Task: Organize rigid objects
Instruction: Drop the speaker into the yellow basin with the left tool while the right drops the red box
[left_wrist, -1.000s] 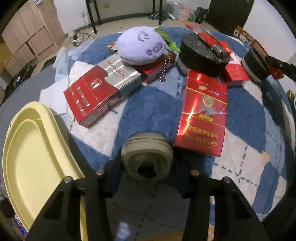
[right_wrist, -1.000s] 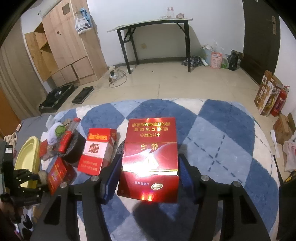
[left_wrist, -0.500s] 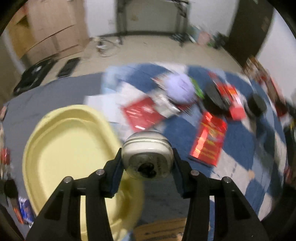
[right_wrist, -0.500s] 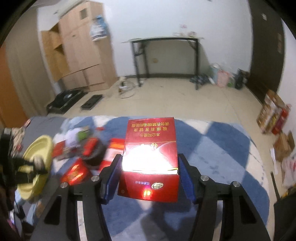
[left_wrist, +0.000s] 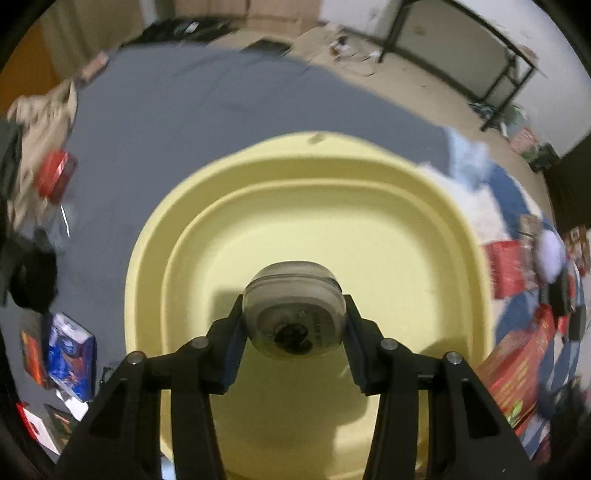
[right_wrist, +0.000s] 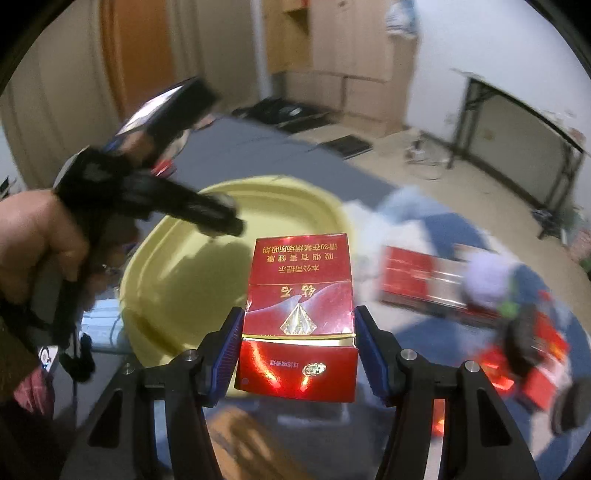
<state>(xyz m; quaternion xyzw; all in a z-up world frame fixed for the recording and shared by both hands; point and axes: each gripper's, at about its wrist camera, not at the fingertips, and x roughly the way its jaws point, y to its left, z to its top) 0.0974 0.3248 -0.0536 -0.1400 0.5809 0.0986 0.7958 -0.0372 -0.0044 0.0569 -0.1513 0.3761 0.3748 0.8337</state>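
My left gripper (left_wrist: 294, 325) is shut on a small round beige case (left_wrist: 294, 309) and holds it above the middle of the yellow basin (left_wrist: 424, 221). In the right wrist view my right gripper (right_wrist: 297, 347) is shut on a red cigarette box (right_wrist: 299, 291) with gold lettering, held near the right rim of the same yellow basin (right_wrist: 184, 280). A person's hand (right_wrist: 33, 236) carries the left gripper's black body over the basin's left side; its fingertips are hidden there.
A grey mat (left_wrist: 184, 118) lies under the basin. Red boxes (right_wrist: 417, 277), a purple plush (right_wrist: 484, 277) and dark round tins lie blurred on the blue-and-white checked rug (right_wrist: 436, 229) to the right. A blue packet (left_wrist: 70, 350) and small items sit at the left edge.
Both grippers swung left from over the rug to the yellow basin, each still gripping its object. The basin now fills the left wrist view and has entered the right wrist view.
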